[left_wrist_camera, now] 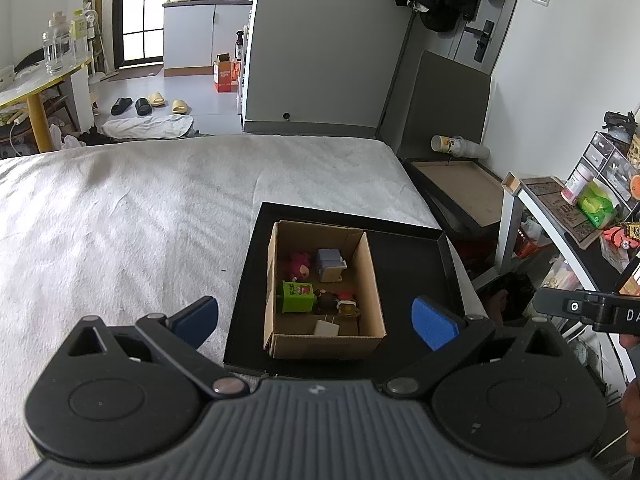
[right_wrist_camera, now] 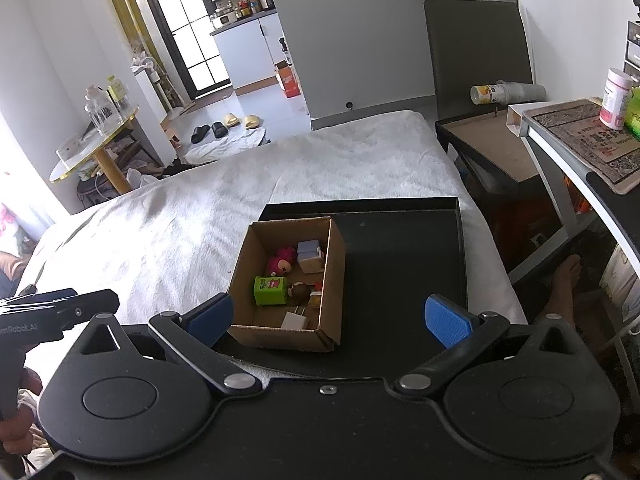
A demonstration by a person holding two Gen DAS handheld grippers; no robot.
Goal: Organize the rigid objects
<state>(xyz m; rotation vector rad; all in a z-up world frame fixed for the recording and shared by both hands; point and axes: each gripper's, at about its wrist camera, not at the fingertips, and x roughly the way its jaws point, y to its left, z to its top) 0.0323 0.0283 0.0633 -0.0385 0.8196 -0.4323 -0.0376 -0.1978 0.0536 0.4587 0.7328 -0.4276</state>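
- Two tools are in view, both released with the jaws spread wide and nothing held: the left tool (left_wrist_camera: pixel 315 322) and the right tool (right_wrist_camera: pixel 329 320), each poised above the near edge of the cardboard box (left_wrist_camera: pixel 370 276).
- The cardboard box stands open-topped in the left part of a shallow black tray (left_wrist_camera: pixel 416 256), which rests on the white bed (left_wrist_camera: pixel 140 208).
- At the left of the box, a pink plush-looking figure (left_wrist_camera: pixel 299 265) is seen. It is judged soft and light; a grasp across the body is advised.
- Just nearer, a green block toy (left_wrist_camera: pixel 297 297) lies against the left wall. It is judged stiff and light, and its flat opposite faces offer a secure hold.
- Near the front wall, a white charger plug (left_wrist_camera: pixel 326 327) is placed. A hard, smooth casing is expected, so slipping is possible; the broad sides should be gripped, not the prongs.
- Toward the right, a dark-headed figurine (left_wrist_camera: pixel 340 302) lies tilted. Small protruding parts may be fragile; the torso should be taken.
- At the back, a pale blue and beige figure (left_wrist_camera: pixel 331 265) stands. It is judged rigid and light, and is best held across its squarish body.
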